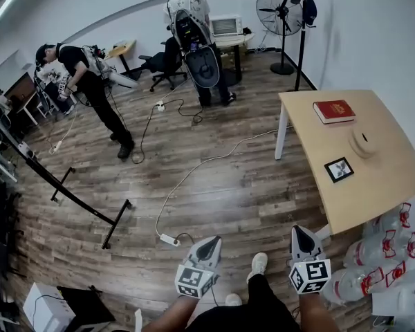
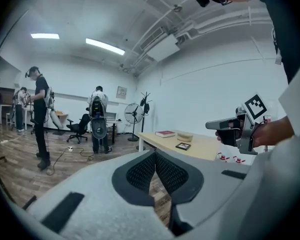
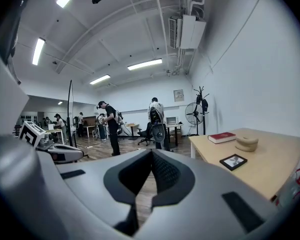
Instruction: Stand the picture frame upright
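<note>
My left gripper (image 1: 209, 244) and right gripper (image 1: 301, 234) sit low in the frame, jaws together and empty. The picture frame (image 1: 339, 169) lies flat at centre right, near the table (image 1: 384, 185) edge. Arriving unopened, I could shove it off.

One picture frame (image 1: 339, 169), one red book (image 1: 334, 111), one table (image 1: 373, 192), one fan (image 1: 275, 11). Two grippers: left gripper (image 1: 211, 244), right gripper (image 1: 301, 232). Maybe five bottles (image 1: 384, 246), but they are hard to count.
</note>
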### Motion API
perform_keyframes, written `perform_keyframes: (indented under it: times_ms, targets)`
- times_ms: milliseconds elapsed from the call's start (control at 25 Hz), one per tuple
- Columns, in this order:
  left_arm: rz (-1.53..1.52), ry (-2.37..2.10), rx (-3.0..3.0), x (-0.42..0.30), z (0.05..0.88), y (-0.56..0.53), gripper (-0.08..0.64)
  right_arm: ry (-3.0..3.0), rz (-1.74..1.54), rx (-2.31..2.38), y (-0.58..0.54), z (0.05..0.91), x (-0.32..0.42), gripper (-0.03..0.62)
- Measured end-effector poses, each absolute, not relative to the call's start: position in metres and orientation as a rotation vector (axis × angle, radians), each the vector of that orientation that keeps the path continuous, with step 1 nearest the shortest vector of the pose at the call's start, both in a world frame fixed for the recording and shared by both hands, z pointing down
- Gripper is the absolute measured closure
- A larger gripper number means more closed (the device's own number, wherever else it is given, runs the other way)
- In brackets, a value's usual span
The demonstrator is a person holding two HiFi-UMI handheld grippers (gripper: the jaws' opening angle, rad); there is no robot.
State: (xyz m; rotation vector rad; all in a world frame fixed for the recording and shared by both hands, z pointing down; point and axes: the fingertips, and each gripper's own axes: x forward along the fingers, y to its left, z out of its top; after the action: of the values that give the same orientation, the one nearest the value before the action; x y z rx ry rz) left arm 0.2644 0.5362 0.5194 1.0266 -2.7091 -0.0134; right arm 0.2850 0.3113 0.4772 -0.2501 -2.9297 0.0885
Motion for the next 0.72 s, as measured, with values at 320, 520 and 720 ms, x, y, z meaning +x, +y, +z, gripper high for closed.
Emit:
perform_keyframes:
  times_ms: [320,520,720]
  targets:
    - [0.052,-2.701,1.113,0.171,0.51,0.479,0.56,-2.922,0.128,-0.192,0.251,0.478,0.2,0.583]
    - [0.044,-2.7,1.112,0.113,0.505,0.444,0.56,-2.91,0.119,-0.206,0.218,0.476,0.147,0.583]
    - [0.029,-2.69,1.116,0.061,0.502,0.408,0.56,-2.9,0.143,-0.176,0.175,0.476,0.102,0.583]
